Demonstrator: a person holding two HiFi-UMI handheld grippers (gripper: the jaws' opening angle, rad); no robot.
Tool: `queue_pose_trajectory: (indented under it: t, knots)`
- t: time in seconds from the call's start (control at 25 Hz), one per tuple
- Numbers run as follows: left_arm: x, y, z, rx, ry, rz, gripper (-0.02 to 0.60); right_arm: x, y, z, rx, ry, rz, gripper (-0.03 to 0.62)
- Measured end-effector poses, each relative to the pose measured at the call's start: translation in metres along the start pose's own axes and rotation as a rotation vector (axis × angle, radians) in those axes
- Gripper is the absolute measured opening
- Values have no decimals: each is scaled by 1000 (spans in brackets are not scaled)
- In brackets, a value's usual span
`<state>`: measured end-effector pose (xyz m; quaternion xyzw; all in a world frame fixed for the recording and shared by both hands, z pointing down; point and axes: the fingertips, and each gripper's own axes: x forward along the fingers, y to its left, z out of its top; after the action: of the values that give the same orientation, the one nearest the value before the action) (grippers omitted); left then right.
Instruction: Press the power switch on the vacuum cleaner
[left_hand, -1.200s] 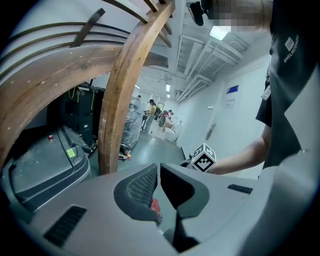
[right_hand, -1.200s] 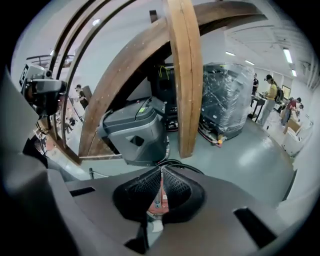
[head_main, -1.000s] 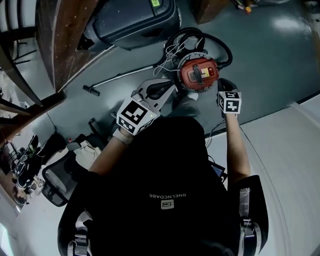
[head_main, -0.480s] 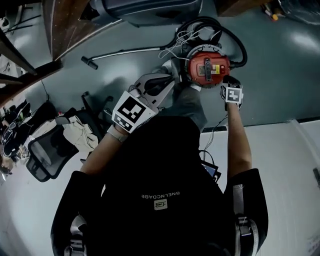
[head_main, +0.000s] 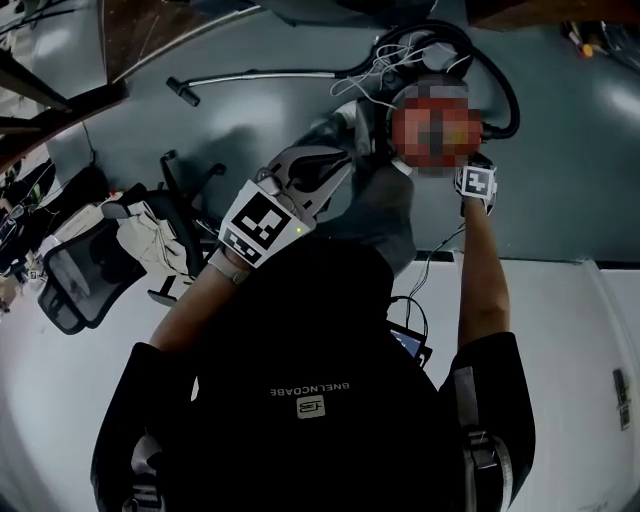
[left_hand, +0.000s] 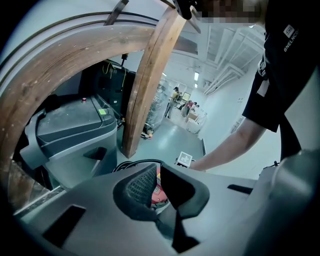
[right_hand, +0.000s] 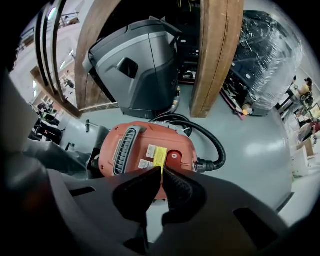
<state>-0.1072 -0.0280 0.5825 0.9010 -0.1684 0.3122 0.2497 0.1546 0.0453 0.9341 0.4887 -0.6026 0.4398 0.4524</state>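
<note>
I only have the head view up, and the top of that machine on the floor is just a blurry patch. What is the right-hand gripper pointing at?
Observer: The right gripper view shows a red vacuum cleaner with a yellow label on top, just beyond the right gripper.
Operator: Is it pinching anything?
Observer: No. Its jaws are together, with nothing between them.
Operator: So where's the button?
Observer: What looks like a small round switch sits just right of the label, a little right of the jaw tips. I can't tell whether they touch the machine.
</note>
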Motion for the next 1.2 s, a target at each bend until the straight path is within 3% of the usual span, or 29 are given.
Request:
queue_pose_trajectory:
  t: [0.52,1.2]
  knots:
    - [4,9,-47,-39,58,29,17,51,-14,-11,1,27,-37,28]
    - [0,-6,-45,-12,55,17,17,44,-18,-19,120,-2,-59,28]
